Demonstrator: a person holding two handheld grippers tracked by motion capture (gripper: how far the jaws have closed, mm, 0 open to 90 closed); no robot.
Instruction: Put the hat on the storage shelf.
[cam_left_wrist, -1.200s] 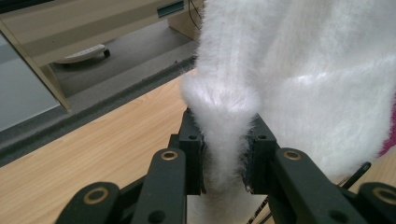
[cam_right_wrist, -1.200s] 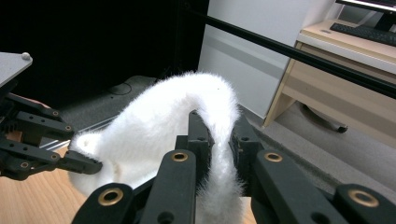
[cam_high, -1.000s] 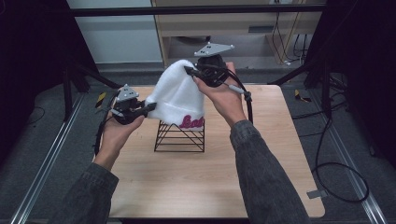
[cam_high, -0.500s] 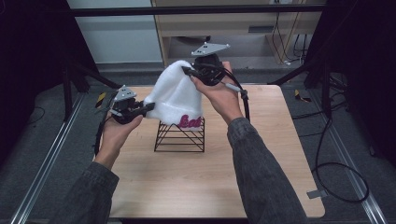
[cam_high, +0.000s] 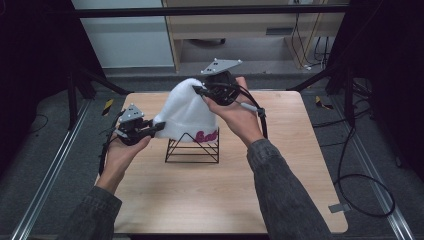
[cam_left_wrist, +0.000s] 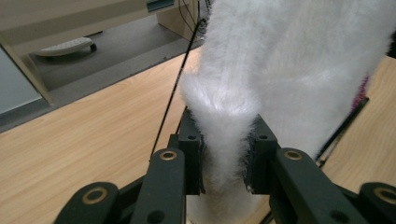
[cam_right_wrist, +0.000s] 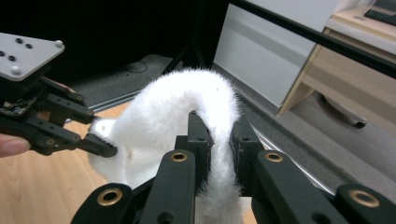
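White fluffy hat (cam_high: 187, 112), with pink lettering (cam_high: 206, 136) along its lower edge on the side facing the person; held in the air above the wire rack (cam_high: 193, 148), its lower part draped over the rack's top. Wire rack: black, open frame, standing near the middle of the wooden table (cam_high: 210, 200). Left gripper (cam_high: 159, 127): held in the person's left hand (cam_high: 122, 150) at the hat's left edge, jaws clenched on a fold of the white fabric; in the left gripper view the hat (cam_left_wrist: 280, 74) is pinched between the two black jaws of the left gripper (cam_left_wrist: 225, 154), with the fabric bulging above them, and thin black bars of the wire rack (cam_left_wrist: 343, 126) show behind. Right gripper (cam_high: 197, 90): held in the person's right hand (cam_high: 240, 117) at the top right of the hat, raised higher than the left one, jaws clamped on the hat's edge; in the right gripper view a curved band of the hat (cam_right_wrist: 187, 107) passes between the jaws of the right gripper (cam_right_wrist: 219, 135), and the left gripper (cam_right_wrist: 100, 144) appears farther off at the left, its tip against the same fabric. Grey three-cornered plate (cam_high: 221, 66) tops the right gripper; a like plate (cam_high: 131, 113) tops the left. Black cable (cam_high: 365, 185) lies on the grey floor at the table's right. Forearms in grey sleeves (cam_high: 285, 195) enter from the bottom edge.
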